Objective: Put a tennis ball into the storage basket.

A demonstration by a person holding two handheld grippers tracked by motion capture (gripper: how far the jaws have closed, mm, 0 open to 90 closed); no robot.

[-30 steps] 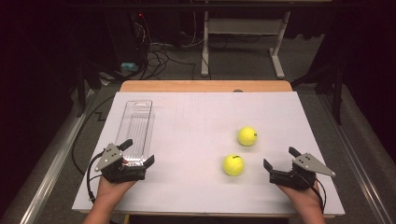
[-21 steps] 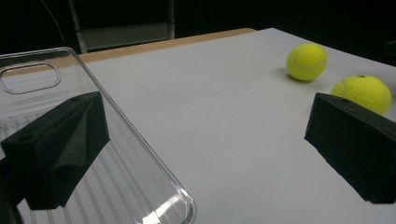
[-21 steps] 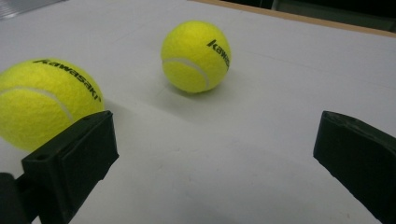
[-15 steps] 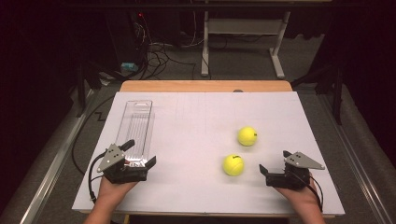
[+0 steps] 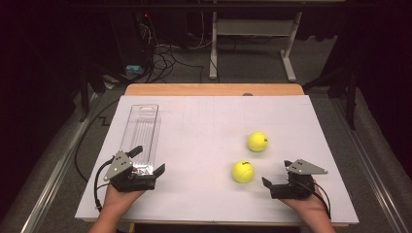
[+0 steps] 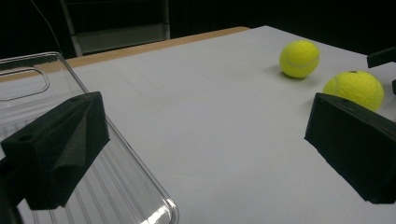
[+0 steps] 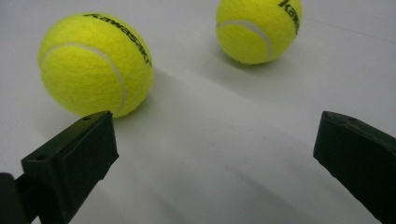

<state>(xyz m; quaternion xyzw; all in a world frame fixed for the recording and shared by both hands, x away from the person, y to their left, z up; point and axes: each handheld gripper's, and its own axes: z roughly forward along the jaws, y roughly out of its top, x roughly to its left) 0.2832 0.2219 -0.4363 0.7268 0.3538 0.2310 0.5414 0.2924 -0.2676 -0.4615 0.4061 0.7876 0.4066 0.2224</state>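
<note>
Two yellow tennis balls lie on the white table sheet (image 5: 204, 126): a near ball (image 5: 242, 171) and a far ball (image 5: 257, 141). My right gripper (image 5: 277, 173) rests open just right of the near ball, apart from it. In the right gripper view the near ball (image 7: 95, 63) sits ahead of the left jaw and the far ball (image 7: 259, 28) lies beyond, with nothing between the jaws of the right gripper (image 7: 215, 154). My left gripper (image 5: 148, 159) stands open at the near end of a clear plastic tray (image 5: 141, 131), one jaw over the tray (image 6: 28, 84).
The left gripper view shows both balls, far one (image 6: 299, 58) and near one (image 6: 355, 88), across bare sheet to the right, and a jaw of the other gripper (image 6: 380, 57) at the edge. A wooden table edge (image 5: 214, 89) runs along the back; cables lie on the floor beyond.
My right gripper has slid left, closer to the near ball. The left gripper has barely shifted. Balls and tray stay put.
</note>
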